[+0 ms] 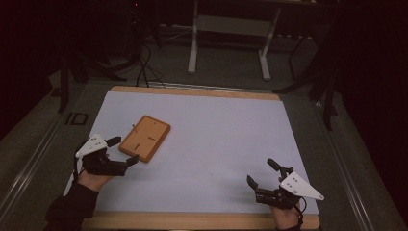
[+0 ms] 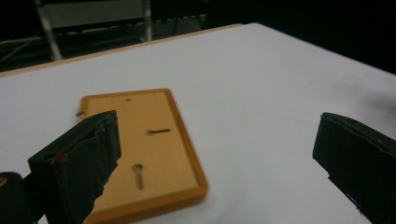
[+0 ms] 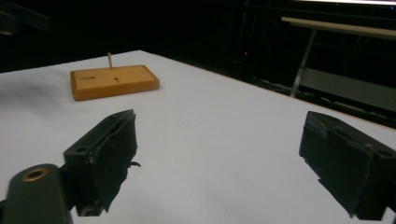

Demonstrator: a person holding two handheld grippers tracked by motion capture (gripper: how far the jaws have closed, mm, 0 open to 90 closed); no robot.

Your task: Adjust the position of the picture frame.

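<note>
Left hand-held gripper (image 1: 123, 150): we see its jaws spread wide, just beside the near left edge of the wooden board (image 1: 145, 138), gripping nothing.
Right hand-held gripper (image 1: 260, 173): we see it gaping, empty, well apart from the board.
Wooden board: flat on the left half of the white tabletop (image 1: 216, 139).

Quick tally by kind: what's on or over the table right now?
Wooden board: 1
Pegs standing at the board's edge: 1
Grippers: 2, the left gripper and the right gripper, both open
Total: 4
</note>
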